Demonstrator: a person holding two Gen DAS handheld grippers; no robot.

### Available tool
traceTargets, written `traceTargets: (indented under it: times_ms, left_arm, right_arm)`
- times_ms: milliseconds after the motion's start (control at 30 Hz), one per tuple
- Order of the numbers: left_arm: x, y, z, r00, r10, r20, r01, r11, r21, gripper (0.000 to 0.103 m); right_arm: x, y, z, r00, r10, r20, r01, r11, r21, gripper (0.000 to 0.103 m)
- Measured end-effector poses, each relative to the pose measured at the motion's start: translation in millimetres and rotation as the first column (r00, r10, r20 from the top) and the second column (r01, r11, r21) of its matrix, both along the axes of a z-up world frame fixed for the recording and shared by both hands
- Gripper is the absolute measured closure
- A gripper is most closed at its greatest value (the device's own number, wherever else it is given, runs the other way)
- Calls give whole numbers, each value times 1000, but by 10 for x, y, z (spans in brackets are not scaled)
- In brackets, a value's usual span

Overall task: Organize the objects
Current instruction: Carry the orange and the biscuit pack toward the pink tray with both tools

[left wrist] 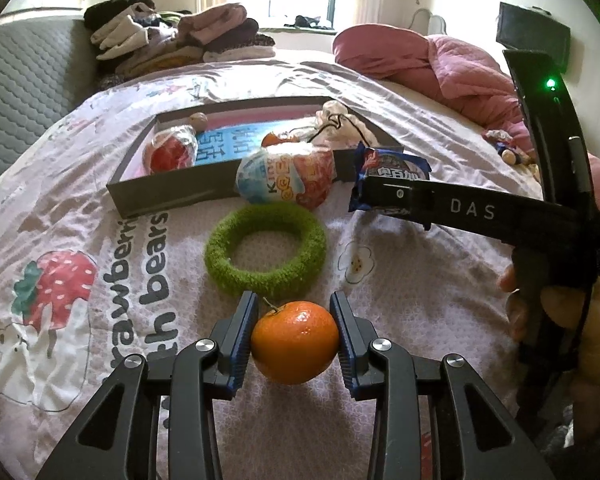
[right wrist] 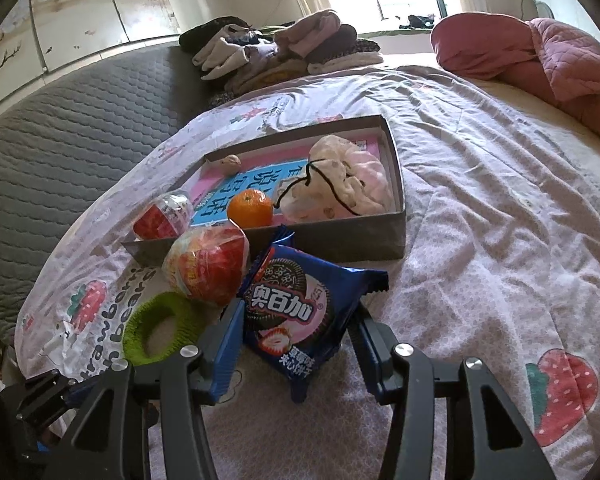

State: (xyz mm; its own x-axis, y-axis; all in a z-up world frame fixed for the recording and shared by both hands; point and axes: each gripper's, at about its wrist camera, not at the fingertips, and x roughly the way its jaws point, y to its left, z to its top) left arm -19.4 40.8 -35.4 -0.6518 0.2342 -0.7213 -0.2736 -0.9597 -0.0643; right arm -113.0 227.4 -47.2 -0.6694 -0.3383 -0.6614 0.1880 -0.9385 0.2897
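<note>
Both sets of fingers grip: my left gripper (left wrist: 294, 334) pinches one mandarin (left wrist: 295, 342), my right gripper (right wrist: 296, 334) clamps one blue cookie packet (right wrist: 300, 308).

Beyond them on the bed sheet (left wrist: 420, 304) I count one green ring (left wrist: 265, 249), one "Kinder" egg (left wrist: 286, 179), then the box (right wrist: 340, 242). Only my right view shows a second mandarin (right wrist: 250, 208) inside, beside the drawstring pouch (right wrist: 340, 180). Sheet print reads "bears".
</note>
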Motion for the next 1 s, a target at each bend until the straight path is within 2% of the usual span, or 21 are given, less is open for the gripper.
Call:
traceTargets:
  times_ms: [533,1000]
  left_arm:
    - [6,-117,279,996,35,-80,-33,999,27,65]
    - [-391,-294,527,984,97,-152,-89,994,62,65]
  right_arm:
    - [91,-19,271,997,3,-74,-2,1000,5,52]
    - [25,-92,502,989,-9,-149,14,999,30,52]
